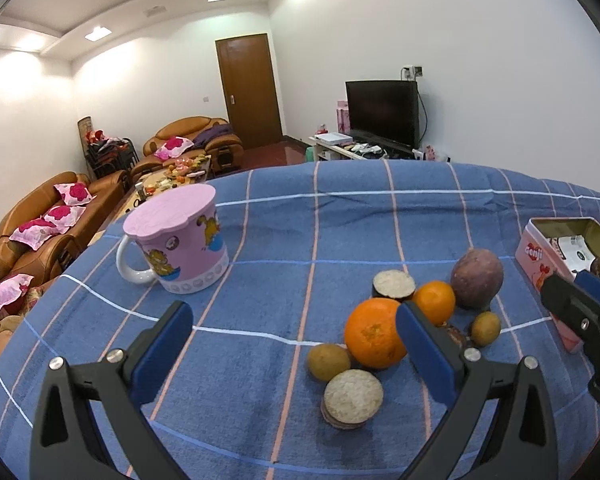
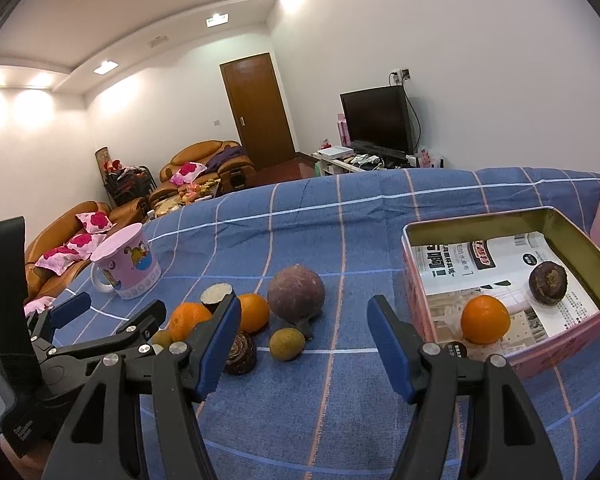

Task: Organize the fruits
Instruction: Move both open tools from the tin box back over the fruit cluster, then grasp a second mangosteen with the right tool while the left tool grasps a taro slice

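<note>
Fruit lies in a cluster on the blue checked cloth: a big orange, a small orange, a purple round fruit, two small brown-green fruits and cut dark pieces. My left gripper is open and empty, just left of the big orange. My right gripper is open and empty, in front of the purple fruit and a small brown-green fruit. The pink tin holds an orange and a dark fruit.
A pink lidded mug stands at the left of the cloth. The left gripper shows in the right wrist view, close beside my right one. The right gripper shows at the right edge of the left wrist view. Sofas and a TV lie beyond.
</note>
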{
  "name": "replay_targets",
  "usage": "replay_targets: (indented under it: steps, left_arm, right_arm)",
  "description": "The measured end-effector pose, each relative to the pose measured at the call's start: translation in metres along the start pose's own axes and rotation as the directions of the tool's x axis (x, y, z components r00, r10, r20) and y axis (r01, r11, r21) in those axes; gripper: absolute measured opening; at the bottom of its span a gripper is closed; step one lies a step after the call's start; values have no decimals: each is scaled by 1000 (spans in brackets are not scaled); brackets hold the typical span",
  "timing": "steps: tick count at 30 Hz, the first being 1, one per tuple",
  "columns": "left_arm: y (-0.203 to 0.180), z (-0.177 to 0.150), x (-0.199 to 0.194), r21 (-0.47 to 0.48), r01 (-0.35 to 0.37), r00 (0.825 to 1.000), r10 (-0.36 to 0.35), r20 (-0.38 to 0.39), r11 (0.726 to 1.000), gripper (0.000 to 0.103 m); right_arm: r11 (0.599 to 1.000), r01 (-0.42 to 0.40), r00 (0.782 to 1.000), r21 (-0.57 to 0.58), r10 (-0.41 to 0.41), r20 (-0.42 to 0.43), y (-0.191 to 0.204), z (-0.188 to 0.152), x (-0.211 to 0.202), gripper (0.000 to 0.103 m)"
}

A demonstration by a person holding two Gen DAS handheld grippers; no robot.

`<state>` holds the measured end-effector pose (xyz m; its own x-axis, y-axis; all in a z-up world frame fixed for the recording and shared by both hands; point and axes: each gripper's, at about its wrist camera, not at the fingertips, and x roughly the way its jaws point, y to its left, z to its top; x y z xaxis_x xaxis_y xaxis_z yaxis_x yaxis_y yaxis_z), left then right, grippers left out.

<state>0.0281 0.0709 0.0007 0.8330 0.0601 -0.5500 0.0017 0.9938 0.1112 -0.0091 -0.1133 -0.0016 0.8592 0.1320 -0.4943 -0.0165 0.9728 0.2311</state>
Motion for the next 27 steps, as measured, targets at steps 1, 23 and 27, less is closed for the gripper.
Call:
replay_targets:
  steps: [1,23,27]
  left_arm:
    - [0,0,0,-1,-1,1000,1,0,1000,103]
    - [60,4,6,-173,22,999,-27,-26,985,103]
    - [83,2,9,-227,15,999,-23,-34,974,103]
  right_arm:
    - [1000,0,1000,0,0,0,0,0,0,67]
    - [997,-21,996,-73,15,-83,9,-3,12,54]
    - [989,-81,988,-126,63,-140,24,-7,19,52]
